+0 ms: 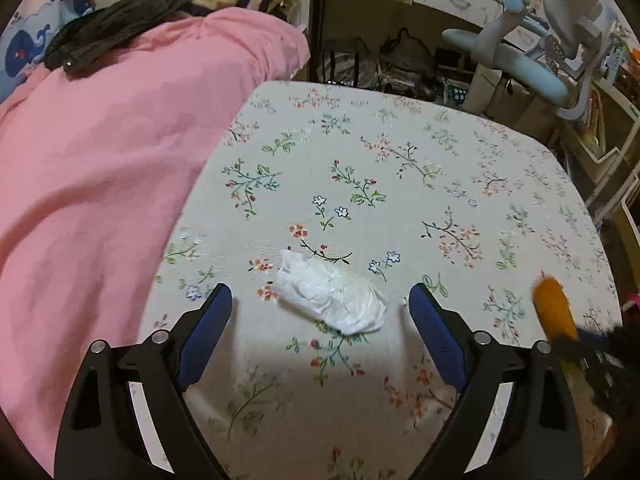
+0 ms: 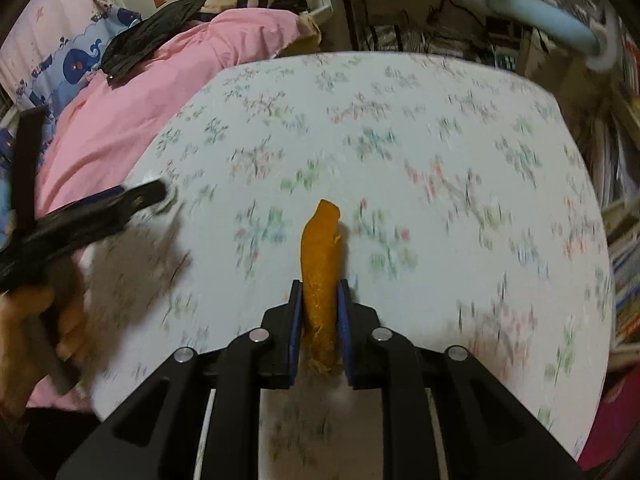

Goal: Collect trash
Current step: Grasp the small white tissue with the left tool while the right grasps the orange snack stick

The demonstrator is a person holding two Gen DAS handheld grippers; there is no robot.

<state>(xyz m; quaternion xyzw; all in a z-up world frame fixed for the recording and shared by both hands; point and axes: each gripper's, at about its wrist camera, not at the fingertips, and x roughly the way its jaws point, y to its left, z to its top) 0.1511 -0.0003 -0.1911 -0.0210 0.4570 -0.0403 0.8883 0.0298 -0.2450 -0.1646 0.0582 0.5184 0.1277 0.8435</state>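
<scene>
Left wrist view shows the bed, its flowered sheet mostly bare — a pink blanket bunched beside. One crumpled tissue lies uncollected on the sheet between the spread jaws of the left gripper, untouched. Right gripper is clamped on an orange peel — one piece taken, one left; no bin shows.

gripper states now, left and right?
Left tool: open, crumpled white tissue wad on the bed between its fingers, not gripped.
Right tool: closed on the strip of orange peel.
</scene>
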